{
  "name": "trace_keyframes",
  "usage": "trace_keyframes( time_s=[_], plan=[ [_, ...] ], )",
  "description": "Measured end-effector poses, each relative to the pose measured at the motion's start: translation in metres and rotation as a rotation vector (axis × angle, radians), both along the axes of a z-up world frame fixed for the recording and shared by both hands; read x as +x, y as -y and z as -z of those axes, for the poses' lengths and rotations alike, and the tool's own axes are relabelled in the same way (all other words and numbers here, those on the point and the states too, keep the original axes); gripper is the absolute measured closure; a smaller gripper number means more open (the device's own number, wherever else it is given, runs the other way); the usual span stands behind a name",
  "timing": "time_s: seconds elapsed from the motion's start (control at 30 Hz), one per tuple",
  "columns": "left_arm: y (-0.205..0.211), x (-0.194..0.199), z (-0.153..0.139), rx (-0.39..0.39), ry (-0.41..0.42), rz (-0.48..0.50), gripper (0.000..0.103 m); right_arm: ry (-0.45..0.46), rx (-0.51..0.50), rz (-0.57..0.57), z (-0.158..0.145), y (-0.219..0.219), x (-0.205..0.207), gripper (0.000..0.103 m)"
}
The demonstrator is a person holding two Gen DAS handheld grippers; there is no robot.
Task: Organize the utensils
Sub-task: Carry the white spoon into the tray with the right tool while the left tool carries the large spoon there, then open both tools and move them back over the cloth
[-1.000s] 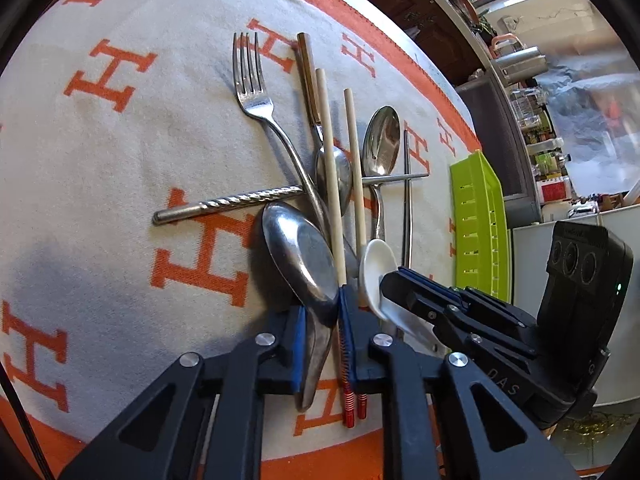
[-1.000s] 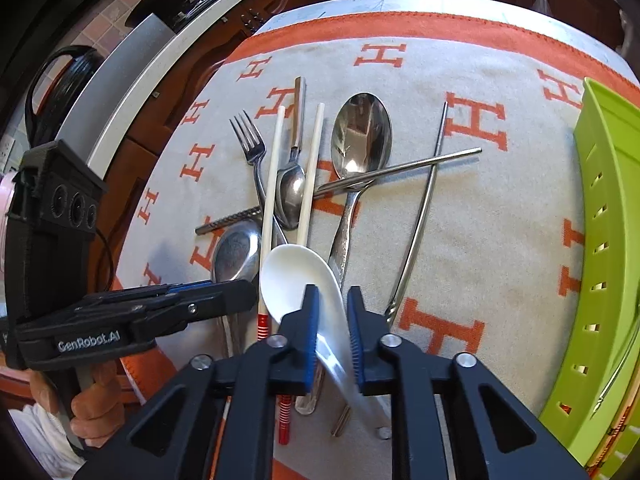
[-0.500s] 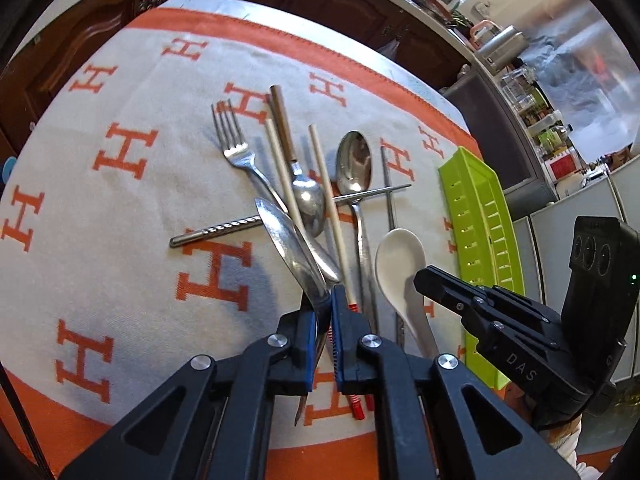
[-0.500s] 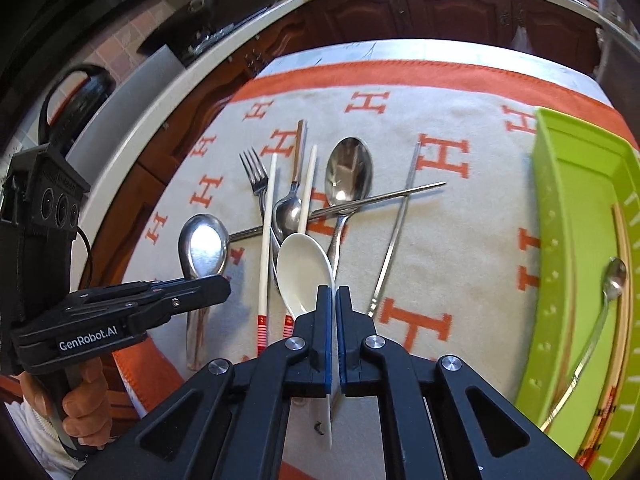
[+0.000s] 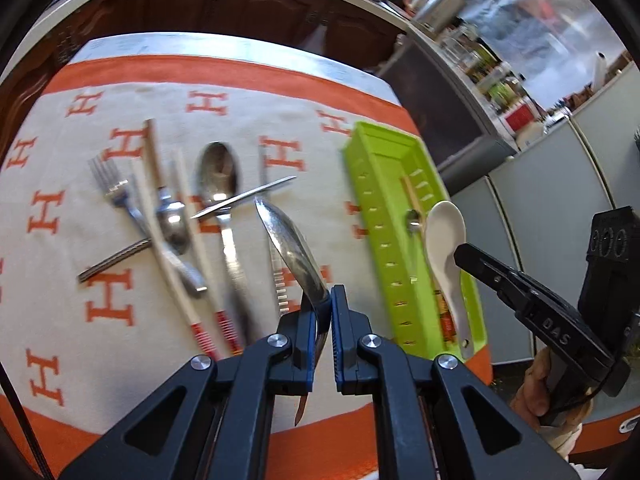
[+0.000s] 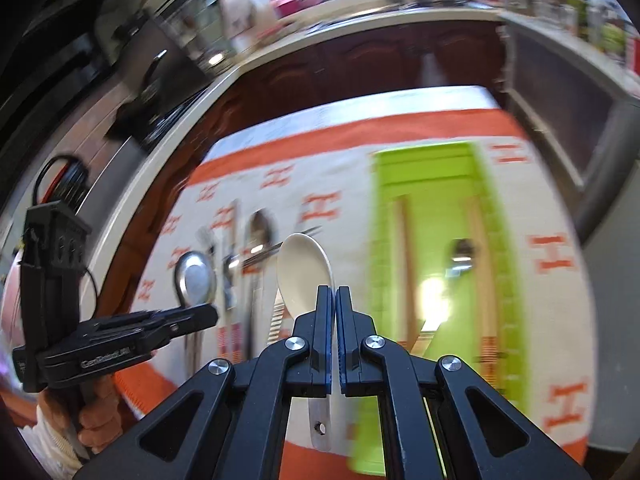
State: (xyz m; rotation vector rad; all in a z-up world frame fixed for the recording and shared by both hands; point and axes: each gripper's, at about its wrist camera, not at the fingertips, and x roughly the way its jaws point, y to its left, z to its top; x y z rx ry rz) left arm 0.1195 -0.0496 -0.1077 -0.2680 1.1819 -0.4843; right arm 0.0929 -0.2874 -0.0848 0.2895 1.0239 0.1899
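Note:
My left gripper (image 5: 330,296) is shut on a large steel spoon (image 5: 290,246), lifted off the cloth, bowl pointing away. My right gripper (image 6: 334,294) is shut on a white ceramic spoon (image 6: 304,276), also held in the air. In the left wrist view that white spoon (image 5: 444,236) hangs over the near part of the green tray (image 5: 384,216). The tray (image 6: 436,184) holds a small spoon (image 6: 460,252) and wooden chopsticks (image 6: 404,248). On the cloth to the left lie a fork (image 5: 116,192), several chopsticks (image 5: 168,256), another steel spoon (image 5: 218,176) and a twisted metal rod (image 5: 112,260).
The orange-and-cream H-patterned cloth (image 5: 100,312) covers the table. Dark wooden cabinets (image 6: 360,64) and a countertop run behind it. A person's hand (image 6: 96,412) holds the left gripper body at the table's near left edge.
Both grippers closed on their spoons, lifted them off the pile and carried them to the right toward the green tray. The white spoon now hangs over the tray.

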Motion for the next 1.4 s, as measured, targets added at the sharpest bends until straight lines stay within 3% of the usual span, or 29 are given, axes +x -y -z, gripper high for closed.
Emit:
trace_keyframes(
  time_s=[0.13,0.27,0.53,0.67,0.97,1.1,1.4],
  plan=[
    [0.045,0.006,-0.008,0.004,0.009,0.071,0.098,-0.017,-0.086,0.141,0.004,0.045,-0.009,0.101],
    [0.086,0.013,-0.010,0.025,0.008,0.115,0.098,-0.077,-0.105,0.213,0.024,0.076,-0.009,0.101],
    [0.144,0.036,0.007,0.084,-0.044,0.156,0.098,-0.142,-0.077,0.205,0.054,0.088,-0.001,0.100],
    [0.160,0.046,0.020,0.114,-0.071,0.155,0.098,-0.126,-0.022,0.244,0.056,0.095,0.004,0.099],
    [0.171,0.076,0.038,0.174,-0.087,0.114,0.098,-0.028,-0.018,0.345,0.033,0.121,0.002,0.097],
    [0.170,0.082,0.041,0.191,-0.100,0.099,0.090,-0.035,-0.020,0.366,0.036,0.127,0.003,0.097],
    [0.144,0.051,0.010,0.207,-0.050,0.098,0.077,-0.052,-0.023,0.374,0.041,0.128,0.001,0.097]
  ],
)
